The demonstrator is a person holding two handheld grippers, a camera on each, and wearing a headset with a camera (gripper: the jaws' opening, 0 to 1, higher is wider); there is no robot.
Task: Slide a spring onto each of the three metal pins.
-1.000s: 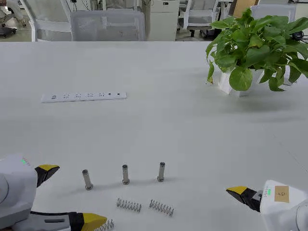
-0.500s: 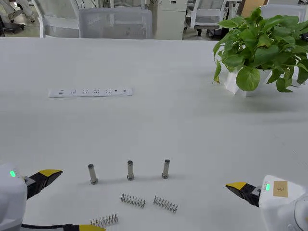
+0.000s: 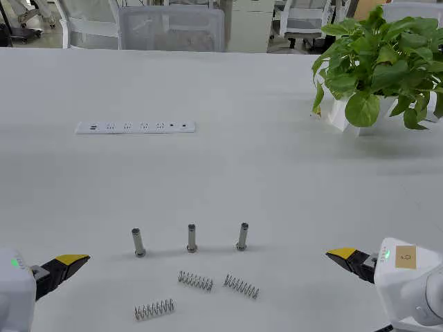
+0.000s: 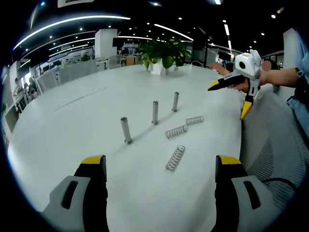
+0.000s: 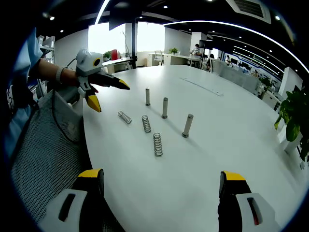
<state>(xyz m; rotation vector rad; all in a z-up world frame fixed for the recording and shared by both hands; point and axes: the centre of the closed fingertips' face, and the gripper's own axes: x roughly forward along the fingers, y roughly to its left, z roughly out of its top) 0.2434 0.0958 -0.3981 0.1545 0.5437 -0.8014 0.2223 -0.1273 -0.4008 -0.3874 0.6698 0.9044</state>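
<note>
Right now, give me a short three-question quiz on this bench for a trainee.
1. How many springs lie on the table near the pins? A two, B three, C four.
2. True or false: a spring is already on a pin.
3. Fill in: the left gripper and right gripper both have their jaws ____.
Key: 1 B; 2 false; 3 open.
</note>
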